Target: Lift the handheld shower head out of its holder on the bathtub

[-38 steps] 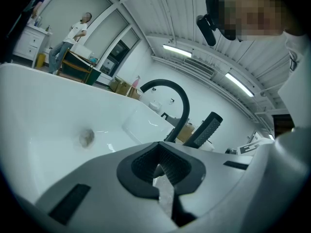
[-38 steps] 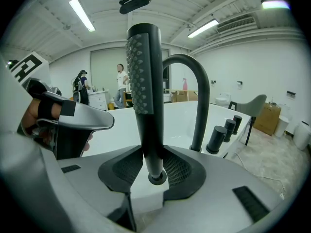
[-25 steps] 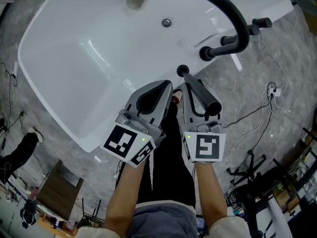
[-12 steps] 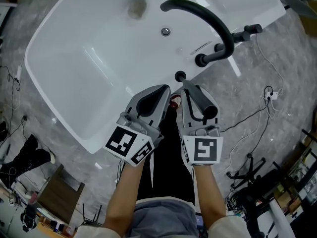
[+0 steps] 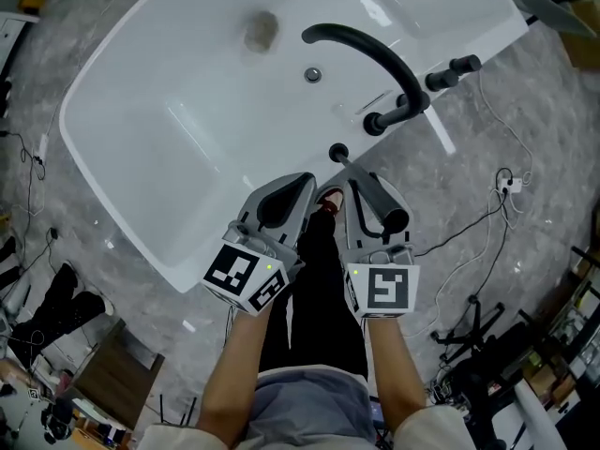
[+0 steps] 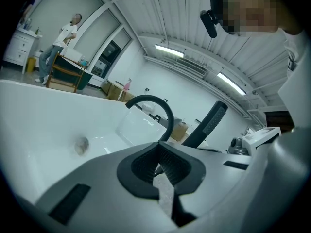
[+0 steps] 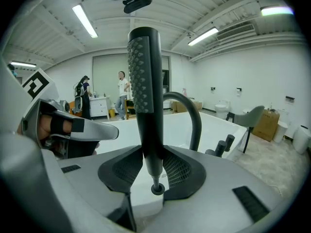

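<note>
The black handheld shower head (image 5: 382, 202) is out of its round black holder (image 5: 337, 151) on the rim of the white bathtub (image 5: 122, 214). My right gripper (image 5: 361, 184) is shut on its handle. In the right gripper view the shower head (image 7: 145, 81) stands upright between the pads of my right gripper (image 7: 154, 171). My left gripper (image 5: 302, 184) hovers beside it over the tub's near rim, shut and empty. In the left gripper view my left gripper (image 6: 159, 166) has its pads together, and the shower head (image 6: 209, 123) shows at the right.
A black arched faucet (image 5: 375, 50) with side handles (image 5: 450, 68) stands on the tub's right rim. The drain (image 5: 260, 28) and an overflow (image 5: 313, 74) lie inside the tub. Cables (image 5: 487, 209) and stands cover the grey floor at right. People stand far off (image 7: 121, 93).
The right gripper has drawn the shower head slightly back from the holder toward me. The tub has slid up and away in the head view. The left gripper keeps its place beside it.
</note>
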Motion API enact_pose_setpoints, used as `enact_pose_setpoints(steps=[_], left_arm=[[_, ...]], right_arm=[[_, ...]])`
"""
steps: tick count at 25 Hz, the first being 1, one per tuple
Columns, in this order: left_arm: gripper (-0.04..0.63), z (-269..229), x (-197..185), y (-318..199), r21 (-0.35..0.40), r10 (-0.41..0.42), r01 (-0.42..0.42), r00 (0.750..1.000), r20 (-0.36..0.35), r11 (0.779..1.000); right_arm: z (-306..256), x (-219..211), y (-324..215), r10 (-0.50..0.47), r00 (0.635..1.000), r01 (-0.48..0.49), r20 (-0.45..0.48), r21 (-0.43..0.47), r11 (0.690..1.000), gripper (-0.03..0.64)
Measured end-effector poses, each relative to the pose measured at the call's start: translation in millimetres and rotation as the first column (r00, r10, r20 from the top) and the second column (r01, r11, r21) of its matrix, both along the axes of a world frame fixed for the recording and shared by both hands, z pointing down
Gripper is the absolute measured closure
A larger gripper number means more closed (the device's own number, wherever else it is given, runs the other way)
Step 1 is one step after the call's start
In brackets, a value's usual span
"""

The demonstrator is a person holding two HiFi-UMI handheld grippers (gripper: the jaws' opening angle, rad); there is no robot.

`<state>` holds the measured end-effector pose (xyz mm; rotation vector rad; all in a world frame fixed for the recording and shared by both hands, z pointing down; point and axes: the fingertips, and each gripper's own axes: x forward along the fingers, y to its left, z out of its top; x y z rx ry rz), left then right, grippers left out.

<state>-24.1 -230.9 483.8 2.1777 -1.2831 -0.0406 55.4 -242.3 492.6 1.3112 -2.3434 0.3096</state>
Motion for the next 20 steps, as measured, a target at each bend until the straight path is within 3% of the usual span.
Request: enact_pose_setpoints(steps=[13, 20], left_arm=[[0.591, -41.2, -30.1, -5.3, 0.038, -0.016, 0.015, 0.999, 0.035, 0.999], [0.591, -68.2, -30.0, 6.3, 0.062, 0.0, -0.001, 1.0, 0.02, 0.998]], right_arm=[[-55.1, 2.3, 1.6, 0.001, 1.0, -0.001, 0.012, 0.041, 0.999, 0.476], [-81.8, -0.5, 13.4, 0.008, 1.0, -0.009, 0.025, 0.052, 0.999, 0.476]])
